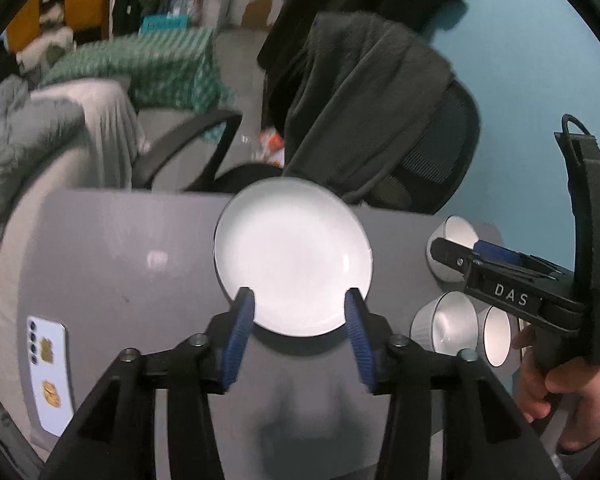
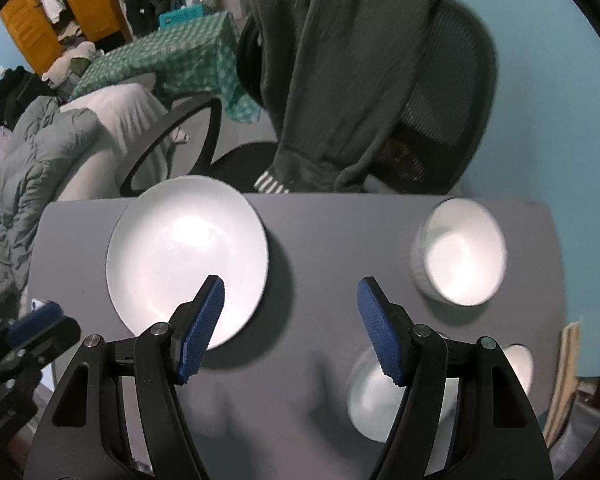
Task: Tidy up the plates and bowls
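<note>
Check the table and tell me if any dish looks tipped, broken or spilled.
Nothing stands out. The white plate lies flat on the grey table, and the three white bowls sit upright and empty at its right end. No chips or spills show, though blur hides fine detail.

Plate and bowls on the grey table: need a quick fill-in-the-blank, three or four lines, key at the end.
1. The white plate lies on a ____ table.
2. The number of white bowls right of the plate is ____.
3. The left gripper and right gripper both have ____ jaws, nothing held.
4. The pads on the grippers are coloured ____.

Missing words: grey; three; open; blue
</note>
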